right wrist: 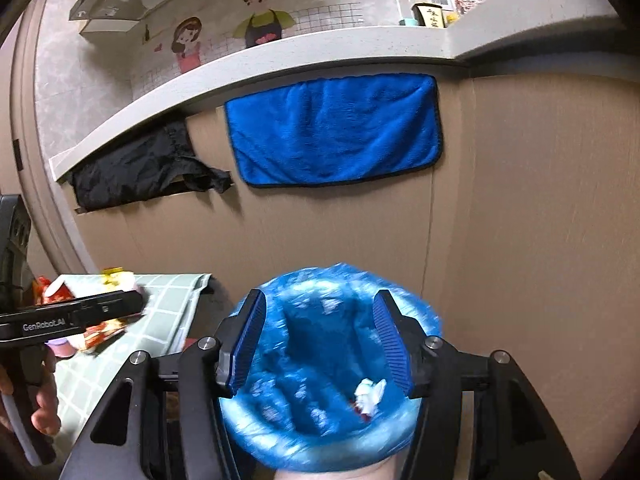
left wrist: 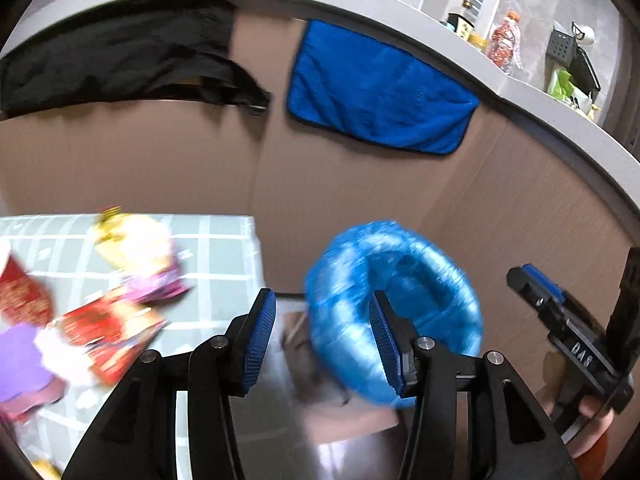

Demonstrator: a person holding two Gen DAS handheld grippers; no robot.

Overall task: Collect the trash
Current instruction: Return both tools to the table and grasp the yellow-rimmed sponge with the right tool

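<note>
At lower centre of the right wrist view, the blue-lined bin (right wrist: 320, 380) sits under the right hand-held gripper (right wrist: 320, 340), jaws apart and empty, while the left hand-held gripper (left wrist: 322, 340), also released, heads toward wrappers (left wrist: 108, 320) on the table (left wrist: 224, 256), likely next.

Bin lined with blue plastic bag (right wrist: 320, 368), mouth open upward, standing beside the table (left wrist: 224, 256). Crumpled white-and-red scrap (right wrist: 368, 396) lies inside. On the table: red wrappers (left wrist: 108, 336), a yellow-pink packet (left wrist: 136, 248), a purple piece (left wrist: 20, 360); all blurred.
</note>
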